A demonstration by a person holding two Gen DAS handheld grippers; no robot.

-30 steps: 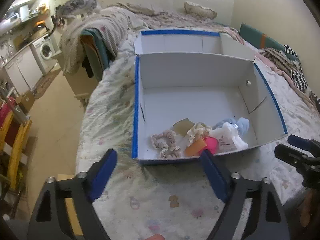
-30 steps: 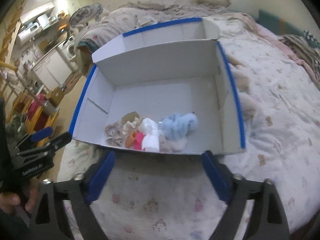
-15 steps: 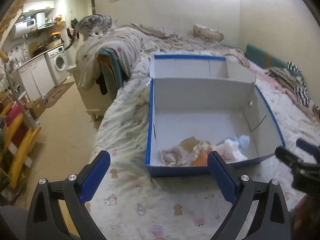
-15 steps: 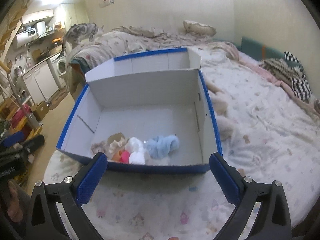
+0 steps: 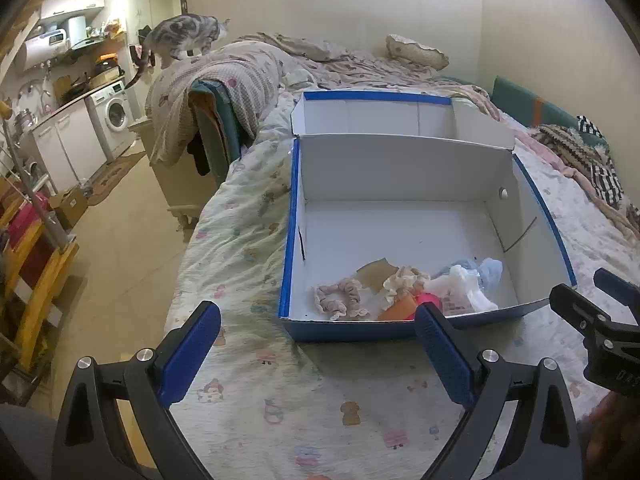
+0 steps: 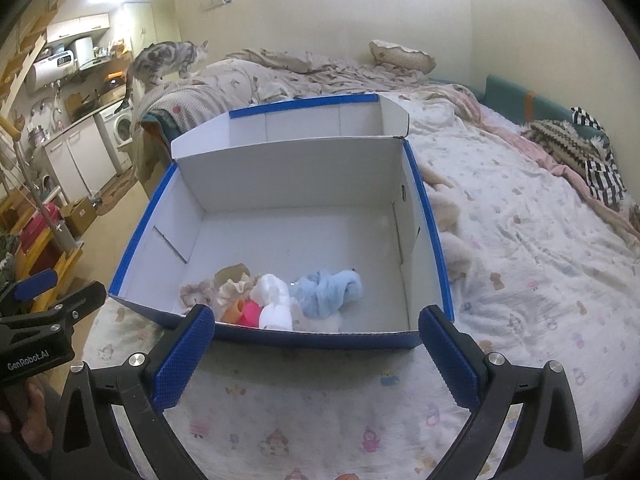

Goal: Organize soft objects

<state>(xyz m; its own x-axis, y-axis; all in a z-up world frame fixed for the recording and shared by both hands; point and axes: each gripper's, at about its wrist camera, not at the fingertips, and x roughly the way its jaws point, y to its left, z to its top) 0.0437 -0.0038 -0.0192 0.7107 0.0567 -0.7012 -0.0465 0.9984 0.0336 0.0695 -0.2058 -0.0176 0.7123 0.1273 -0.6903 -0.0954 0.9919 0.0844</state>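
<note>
box: white cardboard box (image 6: 280, 236) with blue edges, sitting on the bed (image 6: 520, 280), lid flipped back
soft stuff: fluffy blue cloth (image 6: 328, 292), white roll (image 6: 274, 304), frilly scrunchie (image 5: 338, 300), all bunched at the near wall
left gripper (image 5: 316, 344): fingers wide apart, holding nothing
right gripper (image 6: 316, 344): same, spread and empty
room: cartoon-print sheet, cat (image 5: 184, 36) on the blanket pile

Matt cardboard box (image 6: 408, 240), fluffy cloth socks (image 6: 328, 292).

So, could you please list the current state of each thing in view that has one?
Left gripper: open, empty, over the bedsheet.
Right gripper: open, empty.
Box: lid open, on the bed.
Soft items: piled at the box's near wall.
Blue cloth: crumpled, inside the box.
Cat: standing on the blanket.
</note>
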